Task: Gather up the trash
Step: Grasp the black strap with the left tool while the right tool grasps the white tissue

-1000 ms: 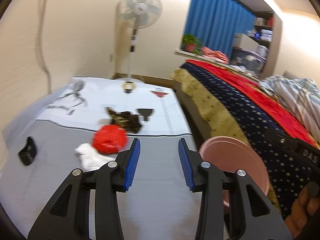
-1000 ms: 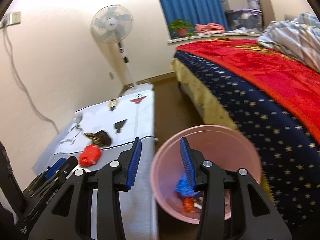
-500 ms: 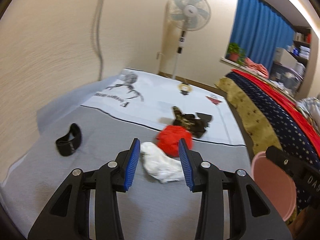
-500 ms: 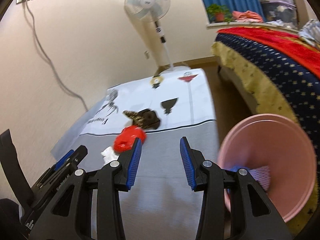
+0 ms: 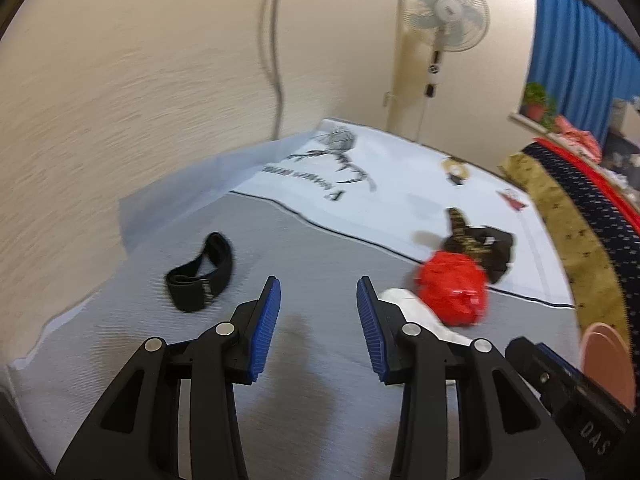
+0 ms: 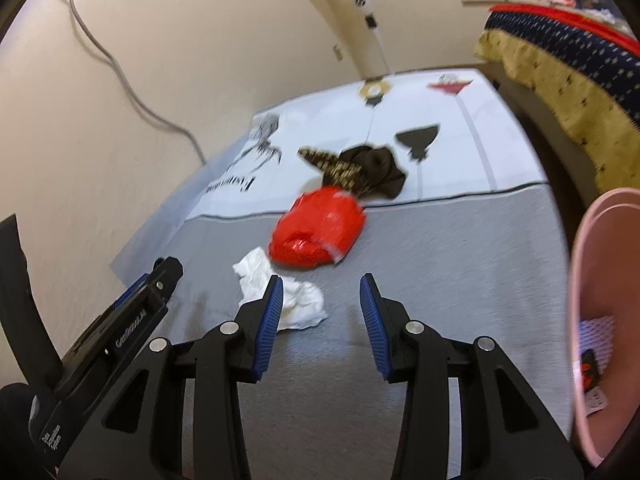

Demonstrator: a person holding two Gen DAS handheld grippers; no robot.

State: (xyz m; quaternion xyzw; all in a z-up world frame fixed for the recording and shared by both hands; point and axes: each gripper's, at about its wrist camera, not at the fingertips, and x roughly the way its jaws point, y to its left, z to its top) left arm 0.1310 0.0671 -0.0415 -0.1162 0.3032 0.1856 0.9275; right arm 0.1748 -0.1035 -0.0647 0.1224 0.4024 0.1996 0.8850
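- Grey floor mat (image 6: 420, 248) carries a red bag (image 6: 318, 232); white tissue (image 6: 280, 292) just beside it.
- Both hand-held grippers, left (image 5: 318, 320) and right (image 6: 321, 316), hover released, grasping nothing.

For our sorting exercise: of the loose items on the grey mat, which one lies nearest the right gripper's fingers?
The crumpled white tissue, beside the right gripper; the red bag lies beyond it.

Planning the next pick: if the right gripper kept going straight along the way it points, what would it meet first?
Probably bare grey cloth. The right gripper is open and empty; the crumpled white tissue lies just off its left finger, and the red wrapper farther on, slightly left. Depth is uncertain.
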